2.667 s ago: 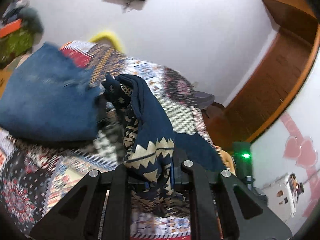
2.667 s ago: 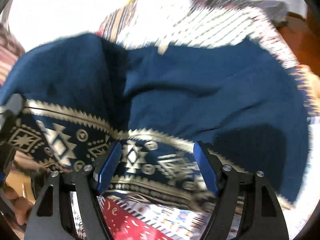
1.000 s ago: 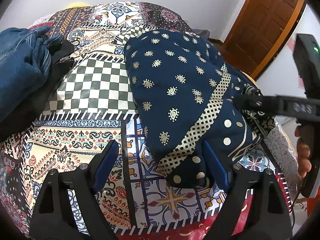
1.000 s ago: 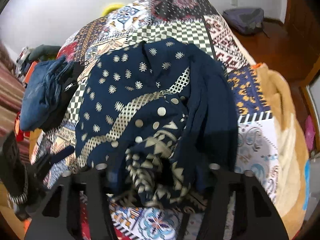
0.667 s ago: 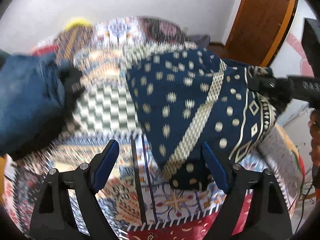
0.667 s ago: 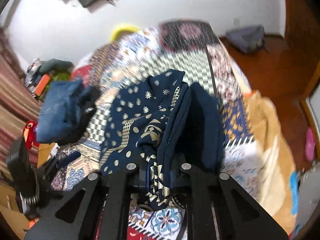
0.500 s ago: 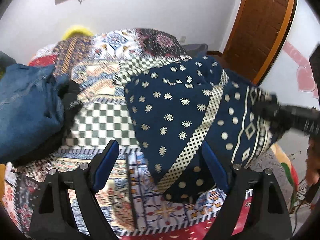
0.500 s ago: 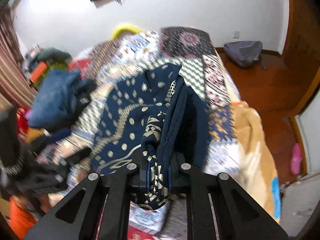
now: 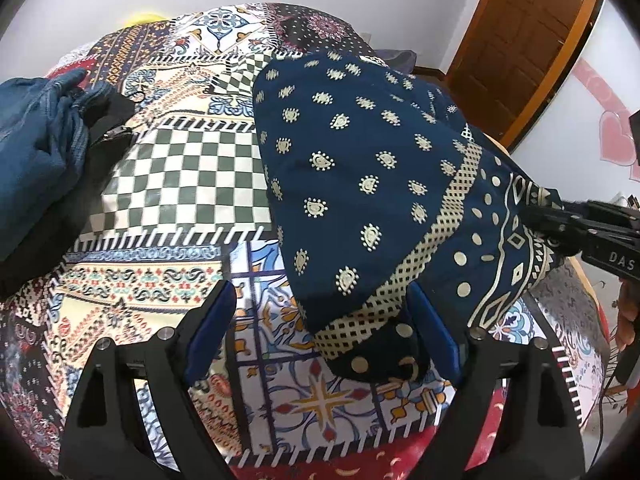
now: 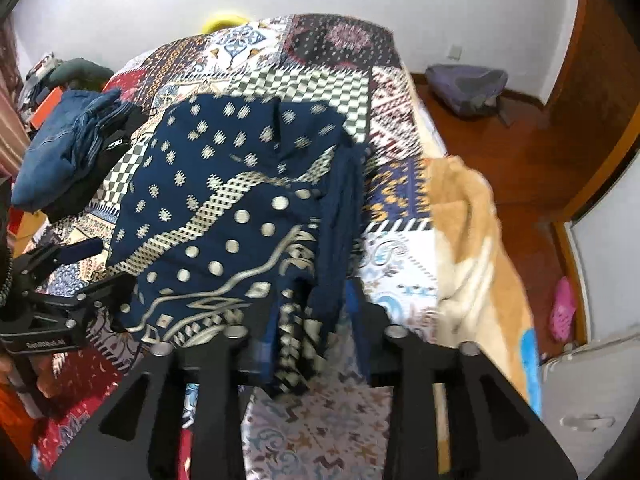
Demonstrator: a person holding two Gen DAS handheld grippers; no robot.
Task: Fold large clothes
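Observation:
A navy cloth with cream dots and a lattice band (image 9: 360, 184) lies folded on the patchwork bedspread (image 9: 180, 184). My left gripper (image 9: 320, 332) is open over its near corner, which sits by the right pad without being pressed. In the right wrist view the same navy cloth (image 10: 224, 200) has its bunched edge between my right gripper's (image 10: 316, 332) fingers. Those jaws are opening, and the bundle hangs loosely in the gap. The left wrist view shows the right gripper (image 9: 560, 220) at the cloth's raised right edge. At the left of the right wrist view is the left gripper (image 10: 96, 276).
Folded denim (image 9: 36, 152) lies on a black zippered garment (image 9: 108, 136) at the bed's left. A tan blanket (image 10: 472, 240) hangs over the right side. A backpack (image 10: 468, 84) and a pink slipper (image 10: 564, 308) are on the wooden floor. A brown door (image 9: 520, 40) stands at the right.
The right gripper shut on the cloth's bunched edge and lifted it; now its jaws are wider apart again. The left gripper stays open over the near corner.

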